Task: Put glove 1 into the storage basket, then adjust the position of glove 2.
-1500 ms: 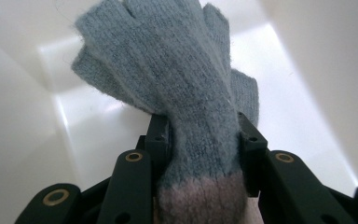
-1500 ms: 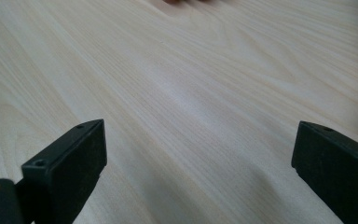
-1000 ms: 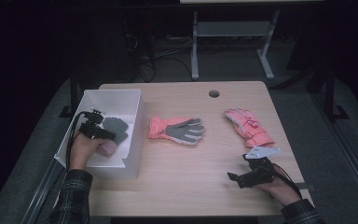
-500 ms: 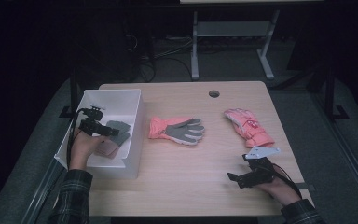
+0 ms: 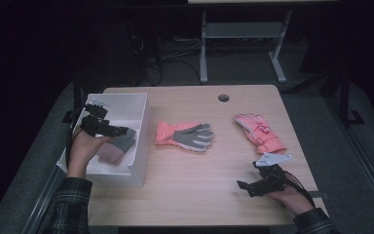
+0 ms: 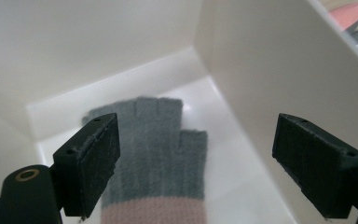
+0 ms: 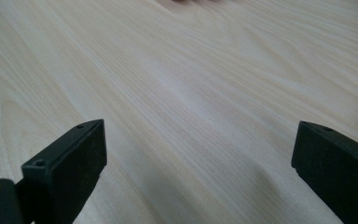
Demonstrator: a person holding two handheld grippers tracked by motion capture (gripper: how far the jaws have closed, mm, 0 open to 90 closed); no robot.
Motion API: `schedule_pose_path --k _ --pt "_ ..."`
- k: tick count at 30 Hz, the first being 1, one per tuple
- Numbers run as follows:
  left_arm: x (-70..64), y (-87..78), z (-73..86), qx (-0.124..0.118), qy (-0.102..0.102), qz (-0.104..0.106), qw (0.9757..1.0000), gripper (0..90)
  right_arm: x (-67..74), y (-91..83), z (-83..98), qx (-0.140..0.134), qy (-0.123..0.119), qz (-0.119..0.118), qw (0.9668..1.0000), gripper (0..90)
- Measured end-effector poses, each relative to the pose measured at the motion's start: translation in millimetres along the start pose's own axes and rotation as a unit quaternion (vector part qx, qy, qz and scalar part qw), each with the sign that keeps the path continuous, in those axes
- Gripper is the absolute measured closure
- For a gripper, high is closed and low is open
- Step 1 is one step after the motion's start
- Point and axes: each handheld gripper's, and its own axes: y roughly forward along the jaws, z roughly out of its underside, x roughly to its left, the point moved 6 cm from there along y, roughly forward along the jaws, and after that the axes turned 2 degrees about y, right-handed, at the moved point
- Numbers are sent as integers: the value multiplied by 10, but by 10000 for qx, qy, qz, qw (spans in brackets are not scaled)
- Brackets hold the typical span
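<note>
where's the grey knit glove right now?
In the high view the grey knit glove lies flat on the floor of the white bin at the table's left, directly under the open left gripper; nothing is between the jaws.

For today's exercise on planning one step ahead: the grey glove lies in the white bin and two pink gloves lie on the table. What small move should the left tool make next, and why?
Probably lift the left tool clear of the white bin and swing it toward the pink-and-grey glove. Its jaws have just been opening and stand wide, with the grey glove lying loose below them on the bin floor, and that glove is the nearest one on the table.
</note>
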Motion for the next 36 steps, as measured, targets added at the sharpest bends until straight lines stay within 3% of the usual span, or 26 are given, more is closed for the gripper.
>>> schedule_pose_path --k 6,12,16,22,29,36 --pt "-153 -44 -121 -182 67 157 9997 146 -18 -4 9 -2 -13 10 10000 28" --pt "-369 -73 -298 -300 276 354 9985 157 -2 -1 12 19 -4 5 10000 28" --pt "-550 -78 -419 -459 362 653 9962 279 -9 -5 12 19 -16 15 10000 28" --pt "-853 -51 -544 -533 593 1050 9913 556 -12 -9 13 12 -47 1 10000 28" --pt "-1203 14 -671 -538 923 1219 9868 875 -3 -20 16 -5 -27 -23 10000 28" --pt "-1505 147 -786 -402 1080 1193 9861 896 -3 -24 13 -11 -42 -26 10000 28"
